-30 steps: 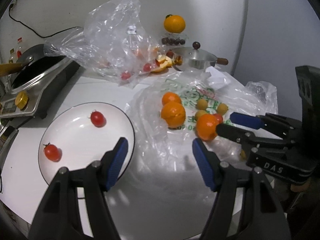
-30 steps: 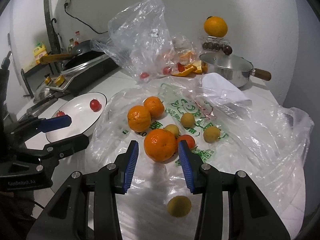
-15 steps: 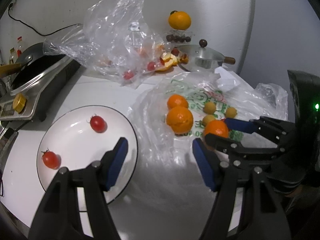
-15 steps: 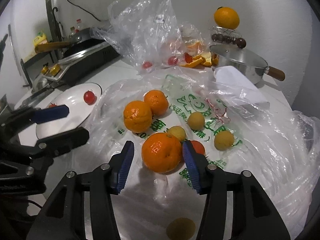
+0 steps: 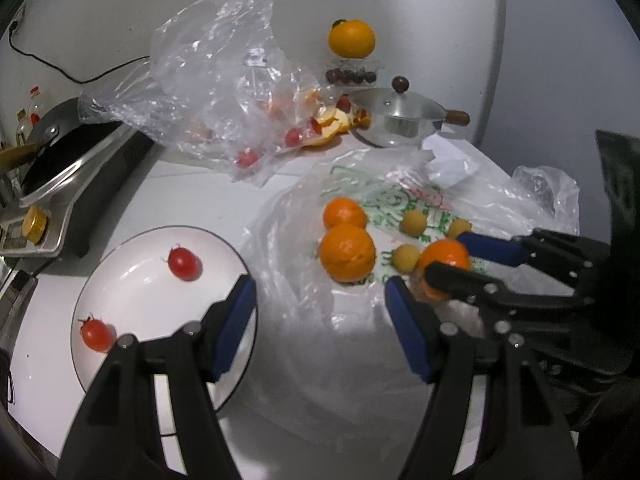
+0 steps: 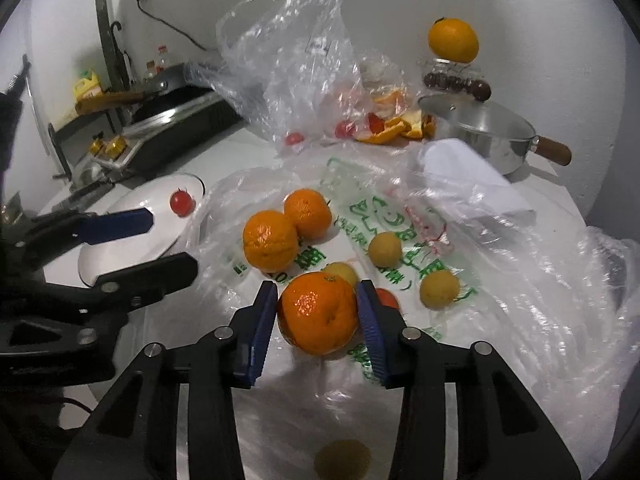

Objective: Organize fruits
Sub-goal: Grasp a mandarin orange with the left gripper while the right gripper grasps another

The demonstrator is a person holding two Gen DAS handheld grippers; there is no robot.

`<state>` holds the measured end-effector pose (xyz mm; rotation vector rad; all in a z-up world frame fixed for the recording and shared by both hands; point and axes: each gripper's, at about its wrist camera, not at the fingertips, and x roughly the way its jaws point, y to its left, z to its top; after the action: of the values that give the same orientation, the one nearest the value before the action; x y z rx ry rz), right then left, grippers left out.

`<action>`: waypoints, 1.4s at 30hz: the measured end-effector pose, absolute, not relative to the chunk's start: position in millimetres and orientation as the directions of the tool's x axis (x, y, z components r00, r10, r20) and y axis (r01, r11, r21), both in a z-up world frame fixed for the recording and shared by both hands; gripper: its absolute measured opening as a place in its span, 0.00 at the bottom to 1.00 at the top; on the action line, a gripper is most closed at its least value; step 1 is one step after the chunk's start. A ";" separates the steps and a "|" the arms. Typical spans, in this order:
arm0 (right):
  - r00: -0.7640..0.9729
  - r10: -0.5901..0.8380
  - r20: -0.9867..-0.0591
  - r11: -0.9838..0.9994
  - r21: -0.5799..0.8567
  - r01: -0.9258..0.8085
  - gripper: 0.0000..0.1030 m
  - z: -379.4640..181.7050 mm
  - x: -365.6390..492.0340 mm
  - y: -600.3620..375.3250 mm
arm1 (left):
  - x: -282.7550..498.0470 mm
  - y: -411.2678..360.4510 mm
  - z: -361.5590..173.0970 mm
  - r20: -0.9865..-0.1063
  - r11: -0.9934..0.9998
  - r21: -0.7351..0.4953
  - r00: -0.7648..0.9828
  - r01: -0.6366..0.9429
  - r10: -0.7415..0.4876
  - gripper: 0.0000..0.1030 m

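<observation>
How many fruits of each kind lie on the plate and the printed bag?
Oranges: 3, one between the right gripper's fingers
Yellow fruits: 4
Tomatoes: 3
Total: 10

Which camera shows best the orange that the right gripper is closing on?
The right wrist view: the orange sits whole between the right gripper pads. In the left wrist view the gripper's black finger hides its lower part.
</observation>
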<state>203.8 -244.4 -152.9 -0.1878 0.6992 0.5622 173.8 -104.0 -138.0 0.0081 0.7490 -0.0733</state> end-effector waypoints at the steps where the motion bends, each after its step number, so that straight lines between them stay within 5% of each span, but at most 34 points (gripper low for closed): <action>1: 0.630 0.427 -0.649 0.837 0.020 -0.547 0.42 -150.2 203.1 -246.7 | 175.0 -105.4 -138.6 -0.681 0.997 -0.018 0.729 0.072 -0.065 0.66; 30: 0.690 0.416 -0.592 0.874 0.049 -0.484 0.42 -128.6 230.6 -290.5 | 241.3 -134.1 -159.1 -0.725 0.990 0.064 0.687 0.128 -0.042 0.65; 42: 0.690 0.407 -0.599 0.877 0.045 -0.479 0.42 -131.0 234.3 -291.2 | 248.5 -137.3 -169.5 -0.748 0.985 0.048 0.660 0.169 -0.077 0.44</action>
<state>234.3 -291.2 -131.0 -0.1184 0.6402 0.4968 248.5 -137.3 -169.4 0.1165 0.8396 -0.1392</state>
